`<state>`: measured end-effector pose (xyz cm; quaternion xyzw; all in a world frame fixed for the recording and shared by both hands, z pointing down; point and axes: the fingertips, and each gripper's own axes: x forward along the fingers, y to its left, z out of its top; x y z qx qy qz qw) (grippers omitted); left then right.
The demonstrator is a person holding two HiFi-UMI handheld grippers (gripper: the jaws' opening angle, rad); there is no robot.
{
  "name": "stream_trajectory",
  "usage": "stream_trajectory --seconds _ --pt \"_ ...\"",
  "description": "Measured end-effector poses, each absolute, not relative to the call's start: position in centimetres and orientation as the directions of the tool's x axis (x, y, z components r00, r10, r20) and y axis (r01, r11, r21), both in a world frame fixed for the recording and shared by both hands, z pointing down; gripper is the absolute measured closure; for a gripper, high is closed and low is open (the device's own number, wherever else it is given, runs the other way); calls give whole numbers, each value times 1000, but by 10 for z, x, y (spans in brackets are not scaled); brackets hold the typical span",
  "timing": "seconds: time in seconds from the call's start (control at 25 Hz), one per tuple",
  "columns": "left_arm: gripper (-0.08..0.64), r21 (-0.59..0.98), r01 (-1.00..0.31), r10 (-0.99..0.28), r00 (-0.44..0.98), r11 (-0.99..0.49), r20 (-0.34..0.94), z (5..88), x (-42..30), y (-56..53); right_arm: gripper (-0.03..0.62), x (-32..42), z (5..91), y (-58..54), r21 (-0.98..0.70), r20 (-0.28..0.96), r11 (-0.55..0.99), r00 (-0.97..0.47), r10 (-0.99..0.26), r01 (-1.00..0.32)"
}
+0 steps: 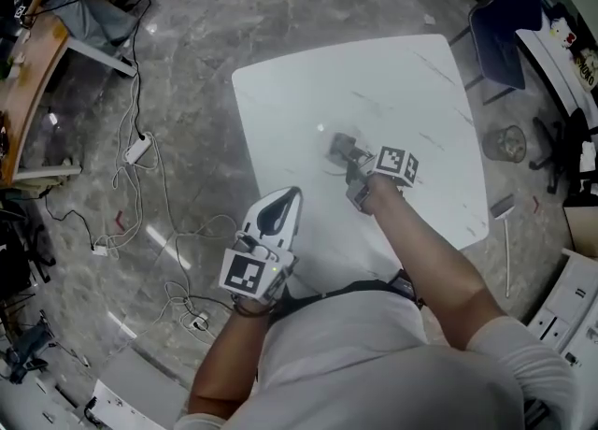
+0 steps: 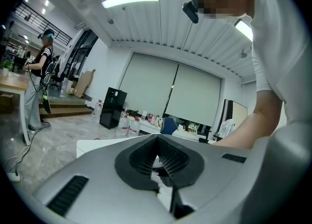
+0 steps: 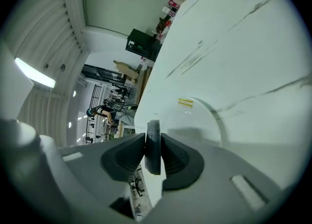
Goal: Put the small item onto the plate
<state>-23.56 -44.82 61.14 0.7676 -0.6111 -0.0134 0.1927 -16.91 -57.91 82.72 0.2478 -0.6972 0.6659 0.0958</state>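
Note:
My right gripper [image 1: 342, 150] reaches over the middle of the white table [image 1: 411, 82]. It is shut on a small flat dark grey item [image 3: 153, 146], which stands on edge between the pads. Just beyond the item lies a clear glass plate [image 3: 220, 123] with a yellow sticker [image 3: 185, 102]; in the head view the plate shows only faintly. My left gripper [image 1: 291, 196] hovers at the table's near left edge, away from the plate. Its jaws meet at the tips [image 2: 157, 144] with nothing between them.
A blue chair [image 1: 500, 31] stands past the table's far right corner, and a round bin [image 1: 509, 143] sits to the right. Cables and a power strip [image 1: 137, 149] lie on the floor at left. A person [image 2: 40, 84] stands far off near a black cabinet [image 2: 110, 107].

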Motion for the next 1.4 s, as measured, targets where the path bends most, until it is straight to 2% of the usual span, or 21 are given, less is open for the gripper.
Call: stream_trajectory --seconds 0.44,0.52,0.8,1.04,1.4 --pt "554 336 -926 -940 254 -169 228 623 -237 -442 490 -169 845 -576 -860 499 28 -851 -163 -510" --pt "554 345 -923 -939 260 -172 225 624 -236 -441 444 -170 845 -575 -858 503 28 -851 -151 -512" --pt "554 357 -915 -943 270 -189 193 613 -239 -438 368 -179 840 -566 -820 567 2 -814 -125 -572" --pt "554 361 -914 -947 265 -186 182 605 -241 -432 357 -166 840 -564 -775 630 -29 -769 -106 -631" --pt "554 362 -912 -952 263 -192 157 589 -245 -423 347 -146 817 -569 -774 627 -18 -762 -163 -633"
